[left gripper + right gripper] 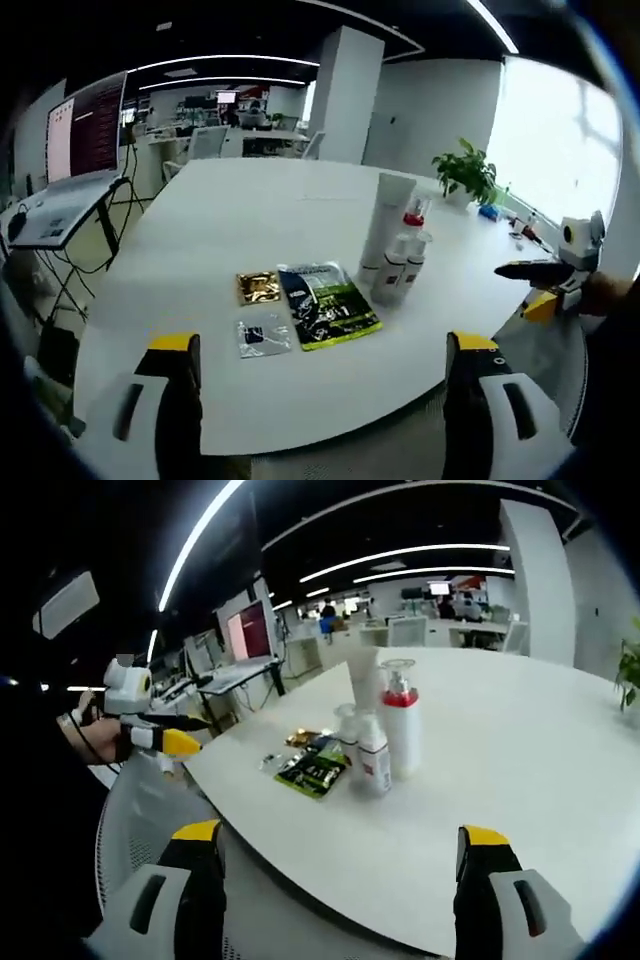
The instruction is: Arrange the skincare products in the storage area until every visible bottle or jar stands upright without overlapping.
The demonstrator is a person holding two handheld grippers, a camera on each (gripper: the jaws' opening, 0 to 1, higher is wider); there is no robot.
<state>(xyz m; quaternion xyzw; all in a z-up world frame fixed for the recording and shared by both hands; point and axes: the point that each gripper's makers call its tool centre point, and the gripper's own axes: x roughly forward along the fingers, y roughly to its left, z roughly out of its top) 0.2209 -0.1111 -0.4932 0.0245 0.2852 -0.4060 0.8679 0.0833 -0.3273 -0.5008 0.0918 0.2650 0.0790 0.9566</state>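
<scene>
Three bottles (398,255) and a tall white tube (388,215) stand upright in a tight cluster toward the table's (250,200) near edge, touching or nearly so. Beside them three sachets lie flat: dark-green one (325,303), gold (258,287), silver (262,335). Left gripper (325,400) and right gripper (340,880) both hang off the table edge, jaws spread wide, grasping nothing. Bottles look done; whether the sachets need placing is unclear.

You get bright light from long ceiling strips (400,555) at twelve o'clock. The window (555,130) at two o'clock glares white. The table (250,210) shines softly. Edges bend and blur; far desks look fuzzy.
</scene>
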